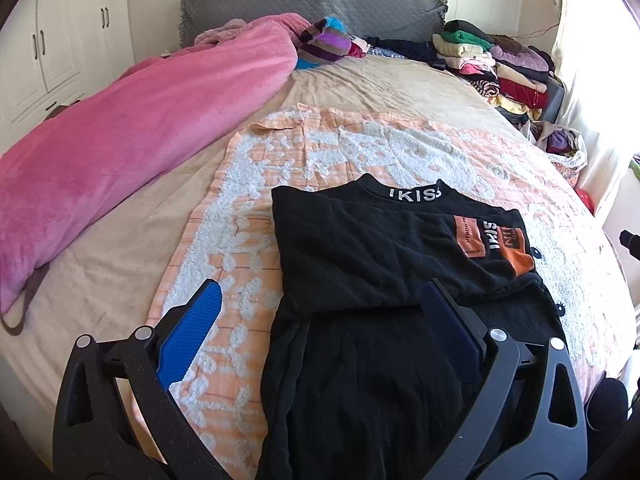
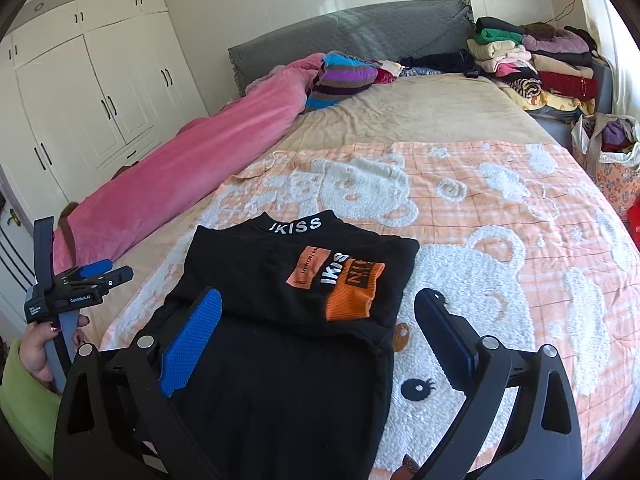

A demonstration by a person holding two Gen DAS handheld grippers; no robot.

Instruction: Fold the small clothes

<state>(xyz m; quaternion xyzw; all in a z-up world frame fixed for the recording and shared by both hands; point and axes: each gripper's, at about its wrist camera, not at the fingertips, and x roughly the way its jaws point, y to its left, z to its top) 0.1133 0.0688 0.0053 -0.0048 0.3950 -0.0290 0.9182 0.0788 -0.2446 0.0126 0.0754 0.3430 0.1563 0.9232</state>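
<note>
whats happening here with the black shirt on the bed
A person with a gripper in each hand is folding a black top on an orange and white blanket spread over the bed. The top lies partly folded, its printed sleeve laid across the chest. Both the left gripper and the right gripper are open above it, holding nothing. Stacks of folded clothes sit by the headboard.

Both wrist views look steeply down along open jaws, close above the folded black top with orange patches (image 1: 384,240) (image 2: 304,276). Left view sits further left. Shared: peach bear-pattern blanket (image 1: 360,148) (image 2: 500,208), grey quilted headboard (image 1: 312,4) (image 2: 352,28).
</note>
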